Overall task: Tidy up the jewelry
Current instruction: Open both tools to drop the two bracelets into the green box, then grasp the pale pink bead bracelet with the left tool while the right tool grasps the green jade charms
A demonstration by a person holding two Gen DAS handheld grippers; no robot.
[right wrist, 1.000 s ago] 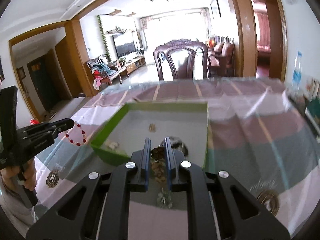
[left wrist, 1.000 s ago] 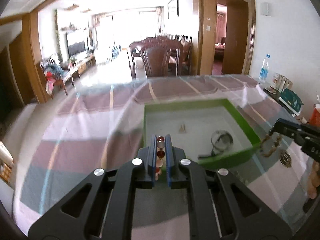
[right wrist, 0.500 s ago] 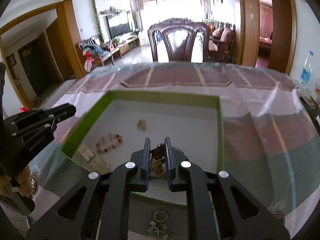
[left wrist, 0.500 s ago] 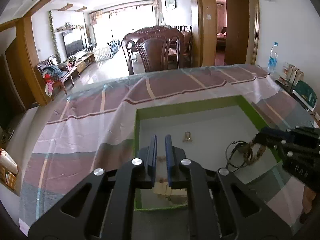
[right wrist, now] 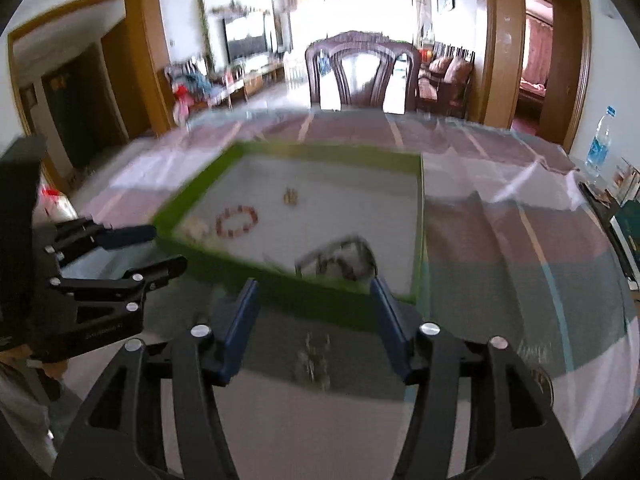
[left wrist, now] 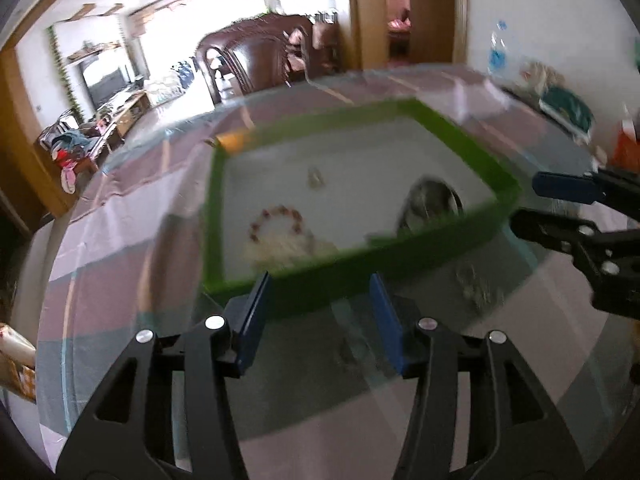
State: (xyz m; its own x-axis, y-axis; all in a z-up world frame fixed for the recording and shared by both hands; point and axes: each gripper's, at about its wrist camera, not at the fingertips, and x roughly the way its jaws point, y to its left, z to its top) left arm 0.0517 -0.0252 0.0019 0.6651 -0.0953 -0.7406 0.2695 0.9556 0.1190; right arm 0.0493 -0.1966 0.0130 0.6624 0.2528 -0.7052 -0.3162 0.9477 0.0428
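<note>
A green tray (left wrist: 472,152) (right wrist: 280,276) with a white floor sits on the glass table. In it lie a red bead bracelet (left wrist: 276,220) (right wrist: 237,221), a dark bracelet with a brown bead strand (left wrist: 434,200) (right wrist: 340,262), a small gold piece (left wrist: 316,178) (right wrist: 291,197) and pale beads (left wrist: 288,246). My left gripper (left wrist: 320,316) (right wrist: 148,248) is open and empty, just before the tray's near wall. My right gripper (right wrist: 314,320) (left wrist: 532,204) is open and empty, near the tray's near right corner. A small metal jewelry piece (right wrist: 316,360) (left wrist: 476,284) lies on the glass below it.
A striped cloth (right wrist: 500,216) lies under the glass. A water bottle (right wrist: 599,144) and boxes (right wrist: 628,216) stand at the table's right edge. A dark wooden chair (right wrist: 360,72) stands behind the far edge.
Both grippers have opened and pulled back from the tray. The red bracelet and the brown bead strand now lie in the tray. The frames are blurred by motion.
</note>
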